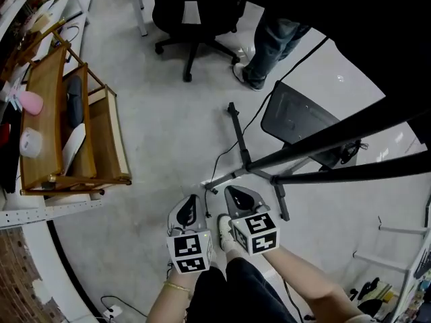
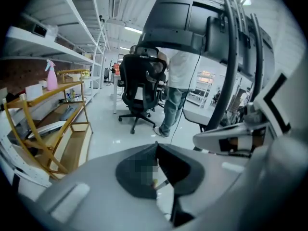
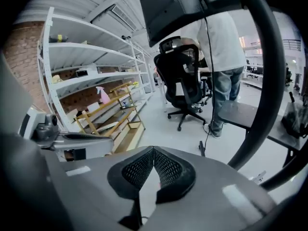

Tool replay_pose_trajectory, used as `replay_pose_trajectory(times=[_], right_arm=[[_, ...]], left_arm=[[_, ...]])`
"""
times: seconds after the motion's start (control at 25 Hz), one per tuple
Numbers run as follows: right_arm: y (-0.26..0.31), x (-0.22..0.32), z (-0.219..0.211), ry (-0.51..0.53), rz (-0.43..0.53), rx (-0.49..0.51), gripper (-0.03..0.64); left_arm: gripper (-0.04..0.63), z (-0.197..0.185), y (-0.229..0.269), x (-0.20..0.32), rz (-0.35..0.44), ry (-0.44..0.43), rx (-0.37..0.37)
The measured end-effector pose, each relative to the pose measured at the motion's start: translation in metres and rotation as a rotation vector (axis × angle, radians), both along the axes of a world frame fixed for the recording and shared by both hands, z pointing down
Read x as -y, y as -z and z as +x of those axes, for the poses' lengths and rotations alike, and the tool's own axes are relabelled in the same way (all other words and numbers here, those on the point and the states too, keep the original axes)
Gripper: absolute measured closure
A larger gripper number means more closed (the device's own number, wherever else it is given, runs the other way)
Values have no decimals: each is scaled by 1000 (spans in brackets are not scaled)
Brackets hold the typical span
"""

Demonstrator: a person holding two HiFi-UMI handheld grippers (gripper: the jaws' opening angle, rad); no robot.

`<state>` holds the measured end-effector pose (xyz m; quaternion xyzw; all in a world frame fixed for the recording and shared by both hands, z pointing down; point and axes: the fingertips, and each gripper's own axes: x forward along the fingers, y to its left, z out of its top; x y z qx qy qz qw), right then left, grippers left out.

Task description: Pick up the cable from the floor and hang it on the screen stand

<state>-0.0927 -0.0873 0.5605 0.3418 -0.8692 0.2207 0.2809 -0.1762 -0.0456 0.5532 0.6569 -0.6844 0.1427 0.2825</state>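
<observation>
Pale workshop floor point(image 1: 168, 126). At 6 o'clock, left gripper point(image 1: 192, 198) and right gripper point(image 1: 233, 192) hover, jaws together, empty. Cable point(image 1: 250, 122) at 1 o'clock runs past stand point(image 1: 240, 140) legs; a pull could snag it and tip the stand.

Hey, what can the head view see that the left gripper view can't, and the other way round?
Only the head view: the screen stand's floor legs and the holder's forearms. Only the left gripper view: the standing person's white shirt and the ceiling lights. Both: the office chair, wooden rack, jeans and black cable.
</observation>
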Motion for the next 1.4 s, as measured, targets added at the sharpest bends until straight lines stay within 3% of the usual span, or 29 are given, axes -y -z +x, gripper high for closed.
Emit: replay_pose_trajectory(times=[0.12, 0.4, 0.64, 0.92, 1.0, 1.04, 1.4], right_arm=[[-65, 45, 1, -30, -16, -18, 568], [-212, 143, 35, -193, -23, -136, 560], [-291, 213, 66, -304, -3, -222, 523], [-330, 249, 60, -326, -38, -227, 515], [-333, 251, 62, -332, -34, -255, 589], [-333, 250, 63, -329, -31, -256, 592], [-305, 198, 44, -191, 19, -188, 595]], left_arm=[[588, -1, -55, 32, -27, -17, -16], [588, 4, -184, 94, -93, -27, -75], [588, 22, -246, 128, -104, -89, -90], [588, 35, -278, 137, -134, -122, -68], [588, 40, -277, 140, -133, -141, -61], [588, 42, -276, 140, -132, -151, -56], [588, 40, -245, 138, -97, -132, -54]])
